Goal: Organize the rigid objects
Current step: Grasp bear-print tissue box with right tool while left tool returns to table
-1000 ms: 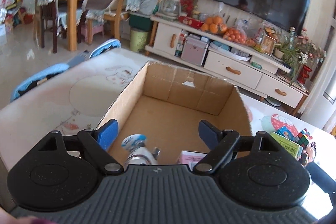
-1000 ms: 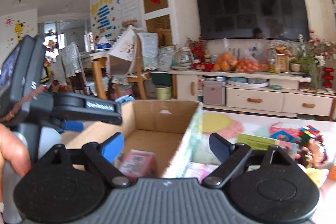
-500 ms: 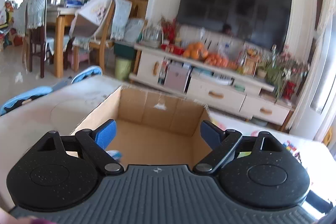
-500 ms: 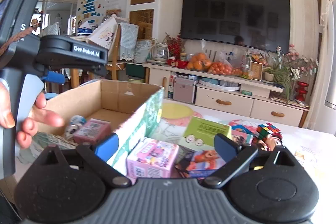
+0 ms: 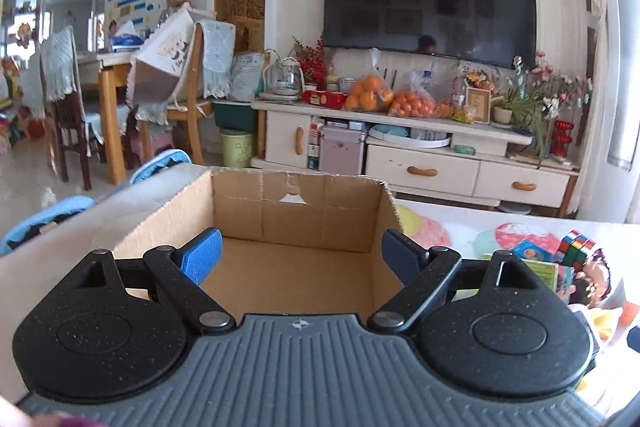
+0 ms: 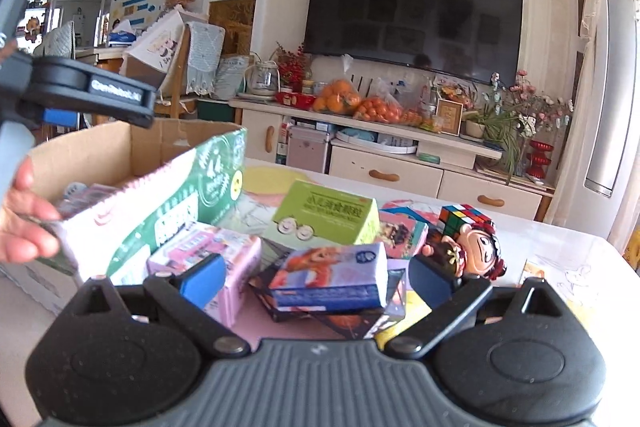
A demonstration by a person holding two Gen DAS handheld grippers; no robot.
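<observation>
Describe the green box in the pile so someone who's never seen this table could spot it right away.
Start at the open brown cardboard box with green printed sides, on the left of the table. Just right of it lies a heap of small cartons and toys. At the back of that heap sits the lime-green rectangular carton, the only green one there, with two round cartoon faces on its front, left of the multicoloured puzzle cube.

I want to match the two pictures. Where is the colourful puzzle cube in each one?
Left wrist view: the puzzle cube sits at the far right edge, on the table beyond the right-hand tong.
Right wrist view: the puzzle cube is right of centre, behind the big-headed doll.
Shared landmark: the cardboard box, left of the cube in both.
</observation>
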